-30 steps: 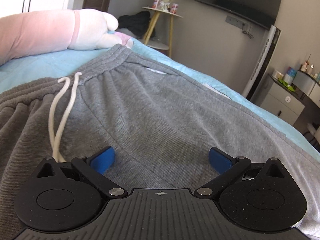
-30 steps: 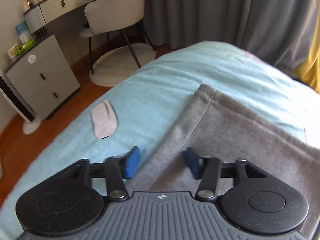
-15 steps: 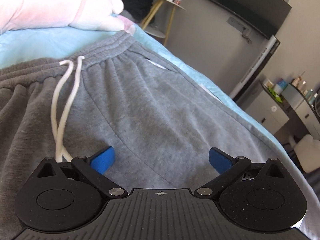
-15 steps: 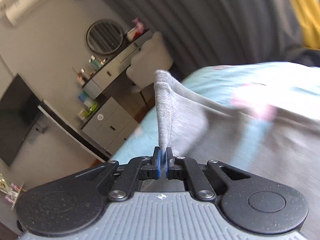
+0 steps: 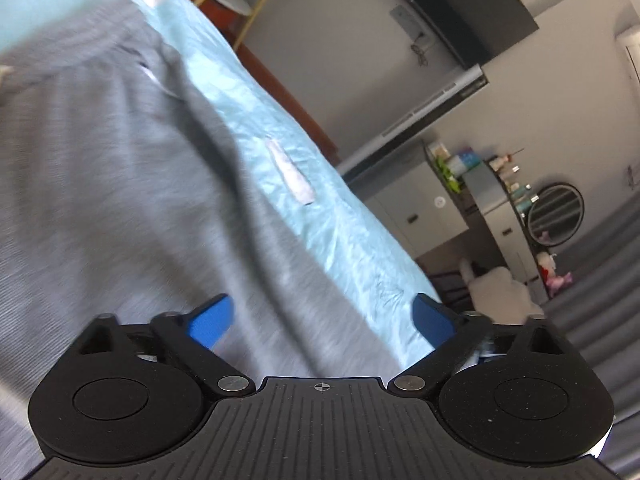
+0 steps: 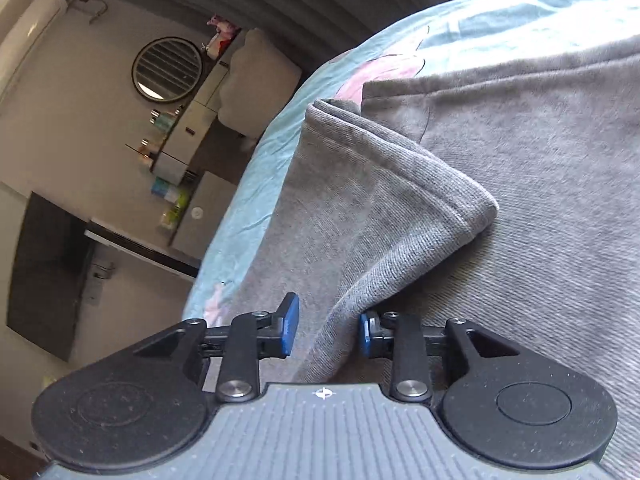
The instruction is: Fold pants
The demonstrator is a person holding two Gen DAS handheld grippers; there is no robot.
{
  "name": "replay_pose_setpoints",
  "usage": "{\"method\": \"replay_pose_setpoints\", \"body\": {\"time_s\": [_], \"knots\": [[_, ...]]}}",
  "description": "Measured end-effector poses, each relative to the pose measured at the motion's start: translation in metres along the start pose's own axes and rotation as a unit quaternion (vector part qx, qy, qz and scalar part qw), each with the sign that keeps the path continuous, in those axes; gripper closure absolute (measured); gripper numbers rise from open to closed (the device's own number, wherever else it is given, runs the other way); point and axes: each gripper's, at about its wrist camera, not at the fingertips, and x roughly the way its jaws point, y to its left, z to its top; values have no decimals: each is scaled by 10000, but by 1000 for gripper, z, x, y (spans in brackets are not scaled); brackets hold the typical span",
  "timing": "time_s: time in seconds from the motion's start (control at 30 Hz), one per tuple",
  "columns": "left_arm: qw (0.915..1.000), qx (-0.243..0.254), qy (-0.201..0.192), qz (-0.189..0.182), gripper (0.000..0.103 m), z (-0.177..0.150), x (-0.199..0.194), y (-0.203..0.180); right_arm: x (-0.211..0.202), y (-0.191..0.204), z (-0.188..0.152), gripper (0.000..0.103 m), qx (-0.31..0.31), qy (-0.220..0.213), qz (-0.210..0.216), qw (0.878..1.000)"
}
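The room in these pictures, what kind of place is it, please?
Most likely a home bedroom: grey pants lie on a bed with a light blue sheet, a dressing table with a round mirror stands beside it, and a flat screen hangs on the wall.

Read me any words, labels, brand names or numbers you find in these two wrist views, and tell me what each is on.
No text can be read in either view.
Bottles and boxes on the dresser: labels too small and blurred.
Round white sticker on the drawer unit: no legible mark.
Grey sweatpants: no label or logo shows.
Light-blue bedsheet: printed pattern only, no words.
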Motion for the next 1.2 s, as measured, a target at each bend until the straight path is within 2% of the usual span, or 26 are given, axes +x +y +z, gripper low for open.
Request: {"method": "replay_pose_setpoints", "body": {"time_s": [0.07,0.1,0.13,0.2,0.27,0.33,0.37,0.4,0.43,0.53,0.6,0.7,0.8,0.9,0.97,1.07,1.13,1.2], "knots": [[9994,-108,247,197,24,10,26,1,7,-2,2,72,115,40,88,9999],[9984,-143,340,420,34,14,38,3,9,-3,2,72,194,48,152,9997],[9974,-187,363,599,38,19,47,4,10,-5,4,72,254,69,198,9995],[9971,-385,313,579,40,29,60,12,12,-9,7,72,359,68,317,9988],[9950,-826,253,500,40,38,66,21,16,-12,10,72,472,63,361,9982],[9935,-1018,234,457,51,44,73,29,19,-13,8,73,543,41,381,9978],[9924,-1084,287,511,74,46,76,32,22,-12,8,73,514,51,378,9979],[9905,-1186,397,571,95,48,77,36,24,-10,8,81,442,46,364,9983],[9890,-1280,469,570,96,48,75,39,25,-8,8,96,385,68,294,9988],[9931,-1132,202,220,97,48,44,34,20,-3,12,98,293,99,95,9995],[9960,-895,63,-13,97,47,14,25,7,8,19,98,96,3,225,9997],[9984,-483,-78,-287,97,38,-44,12,-23,25,34,98,-345,-195,336,9986],[9985,-133,-237,-483,97,11,-113,11,-62,32,54,98,-656,-426,422,9960],[9989,-96,-282,-358,97,-31,-173,25,-102,29,67,98,-1002,-608,350,9925],[9996,-236,-151,-53,97,-58,-195,42,-121,24,67,98,-1326,-674,158,9888],[9948,-933,207,357,97,-84,-200,76,-130,3,60,98,-1529,-560,-311,9862],[9923,-1014,300,650,96,-91,-198,85,-122,-7,54,98,-1557,-400,-594,9852],[9918,-906,236,870,87,-89,-197,87,-113,-18,46,97,-1566,-263,-865,9835]]}}
